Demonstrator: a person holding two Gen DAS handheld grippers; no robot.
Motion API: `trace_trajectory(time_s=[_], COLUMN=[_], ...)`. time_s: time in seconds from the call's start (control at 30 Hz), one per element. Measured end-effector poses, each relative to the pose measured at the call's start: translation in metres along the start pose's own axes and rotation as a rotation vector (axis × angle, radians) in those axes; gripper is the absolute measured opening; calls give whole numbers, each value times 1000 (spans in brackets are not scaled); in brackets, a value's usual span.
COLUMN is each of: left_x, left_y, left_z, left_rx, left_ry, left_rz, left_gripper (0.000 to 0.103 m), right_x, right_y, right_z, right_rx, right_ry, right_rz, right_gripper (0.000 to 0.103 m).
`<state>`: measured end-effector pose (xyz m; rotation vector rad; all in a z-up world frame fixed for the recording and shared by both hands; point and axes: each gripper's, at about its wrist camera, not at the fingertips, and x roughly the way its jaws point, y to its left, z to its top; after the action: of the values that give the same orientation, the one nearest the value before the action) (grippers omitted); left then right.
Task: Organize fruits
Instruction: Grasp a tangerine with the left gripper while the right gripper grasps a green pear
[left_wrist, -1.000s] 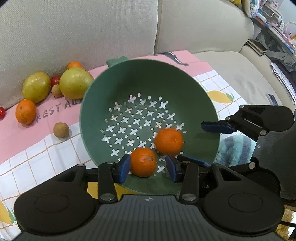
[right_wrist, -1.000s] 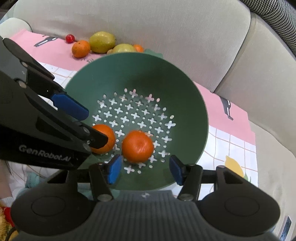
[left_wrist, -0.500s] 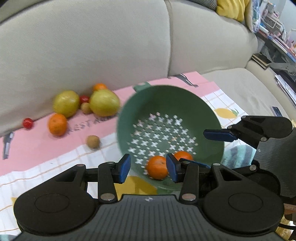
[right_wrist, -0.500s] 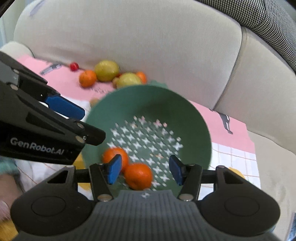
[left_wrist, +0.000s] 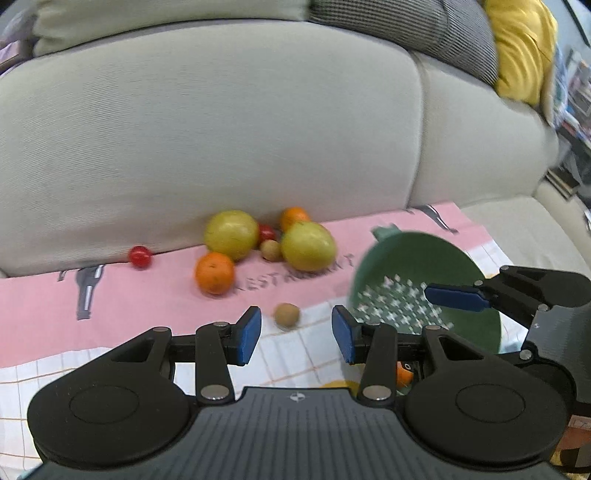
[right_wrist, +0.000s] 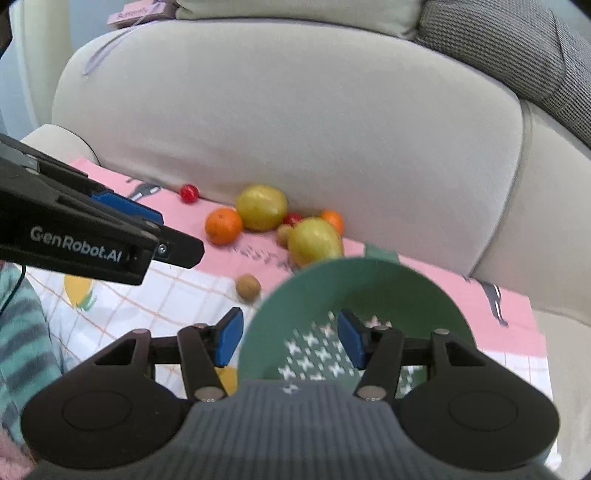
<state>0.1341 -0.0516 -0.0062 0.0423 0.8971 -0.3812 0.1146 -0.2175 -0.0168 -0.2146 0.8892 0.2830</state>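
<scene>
Both claws wide, empty: left claw (left_wrist: 295, 330), right claw (right_wrist: 290, 341). Risk: colander (left_wrist: 424, 291) tilted; orange (left_wrist: 403, 374) inside could roll out.

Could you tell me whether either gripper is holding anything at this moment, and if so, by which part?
Nothing is held: the left gripper and the right gripper are both open, with no fruit between the fingers.

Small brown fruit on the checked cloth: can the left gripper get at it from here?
Probably yes. The small brown fruit lies alone just ahead of the open left gripper, nothing between them; the green colander sits off to the right.
</scene>
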Motion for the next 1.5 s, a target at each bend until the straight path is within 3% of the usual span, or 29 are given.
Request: trace_trajectory(time_s=[0.33, 0.6, 1.0, 1.5], left_x=[2, 30, 84, 136], left_y=[52, 76, 84, 92], left_z=[3, 0, 8, 13], left_rx=[-147, -206, -191, -222], left_ry=[-72, -33, 34, 115], left_rz=[-12, -13, 24, 16], left_gripper=[51, 51, 51, 54], right_x=[30, 62, 126, 178], right_y=[12, 21, 15, 11], right_z=[26, 36, 52, 63], right_rx=[-55, -207, -373, -391], right_ry=[-56, -38, 77, 209], right_rz=[22, -27, -117, -126], right_gripper=[55, 54, 55, 63])
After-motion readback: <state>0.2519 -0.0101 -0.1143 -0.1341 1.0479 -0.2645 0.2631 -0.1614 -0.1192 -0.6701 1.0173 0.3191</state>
